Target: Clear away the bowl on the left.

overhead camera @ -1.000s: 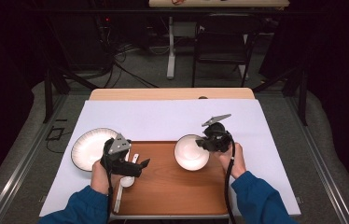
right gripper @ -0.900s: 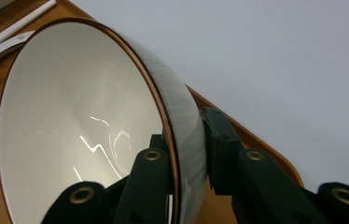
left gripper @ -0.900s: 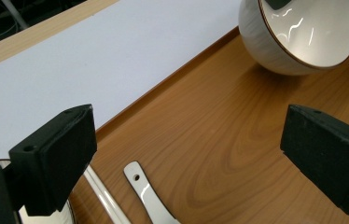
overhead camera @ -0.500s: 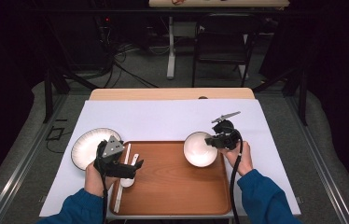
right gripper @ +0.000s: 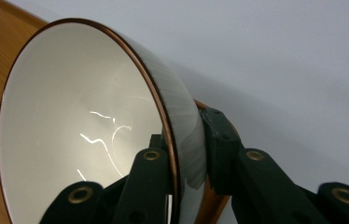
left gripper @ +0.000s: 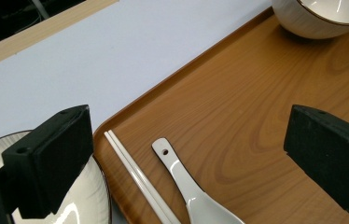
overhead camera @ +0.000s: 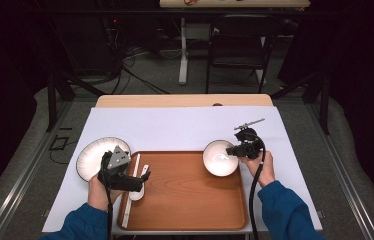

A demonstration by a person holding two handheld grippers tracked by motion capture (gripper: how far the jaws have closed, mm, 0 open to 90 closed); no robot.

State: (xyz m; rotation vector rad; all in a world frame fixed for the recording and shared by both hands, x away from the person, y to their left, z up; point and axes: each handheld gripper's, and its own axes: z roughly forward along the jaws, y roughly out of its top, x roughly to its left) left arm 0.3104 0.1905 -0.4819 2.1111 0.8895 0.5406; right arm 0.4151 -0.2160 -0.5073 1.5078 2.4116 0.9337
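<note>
A white bowl (overhead camera: 220, 158) with a brown rim hangs over the far right corner of the wooden tray (overhead camera: 190, 200). My right gripper (overhead camera: 236, 150) is shut on its rim; in the right gripper view one jaw sits inside the bowl (right gripper: 84, 130) and one outside. My left gripper (overhead camera: 142, 179) stands open over the tray's left end, above a white spoon (left gripper: 196, 196) and a pair of white chopsticks (left gripper: 137, 179). Both lie on the tray (left gripper: 238, 116), between the open jaws. The bowl (left gripper: 322, 16) also shows at the top right of the left gripper view.
A white plate (overhead camera: 92, 155) with a dark rim lies on the white table cover (overhead camera: 175, 130) just left of the tray; its edge (left gripper: 88, 205) sits under my left jaw. Beyond the table stand a chair and desk legs on the floor.
My right gripper has carried the bowl to the right, from the tray's middle toward its right corner. The left gripper has stayed over the spoon and chopsticks.
</note>
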